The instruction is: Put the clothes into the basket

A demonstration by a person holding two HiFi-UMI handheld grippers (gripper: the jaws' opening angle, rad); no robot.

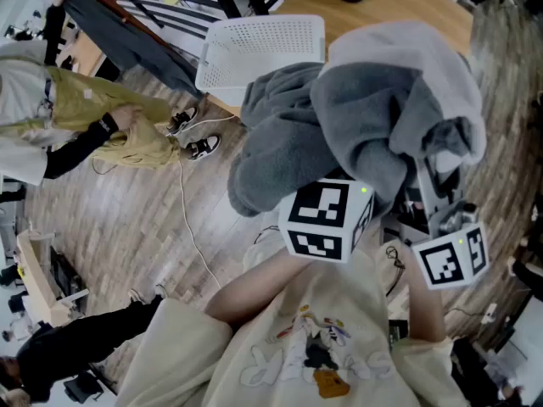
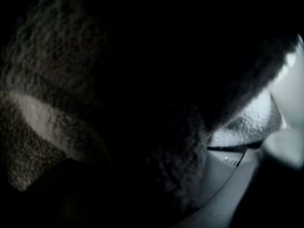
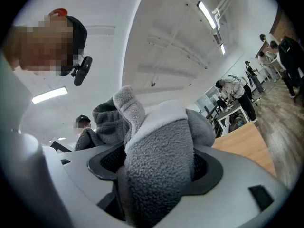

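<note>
A grey fleece garment (image 1: 339,134) is being clamped in the right gripper's (image 3: 159,172) wide jaws; the left gripper's (image 1: 327,219) jaws cannot be told, being smothered. Hanging folds risk being snagged on the white perforated plastic basket (image 1: 263,53).

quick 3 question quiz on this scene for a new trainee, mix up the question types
1. Multiple choice: what is clamped between the right gripper's jaws? A. grey fleece garment B. a shoe C. a cable
2. True or false: the grey fleece garment already lies inside the white basket.
3. Fill in: the white basket stands on a ____ table.

Key: 1 A. 2 false, it is held up in front of the basket. 3 wooden.
</note>
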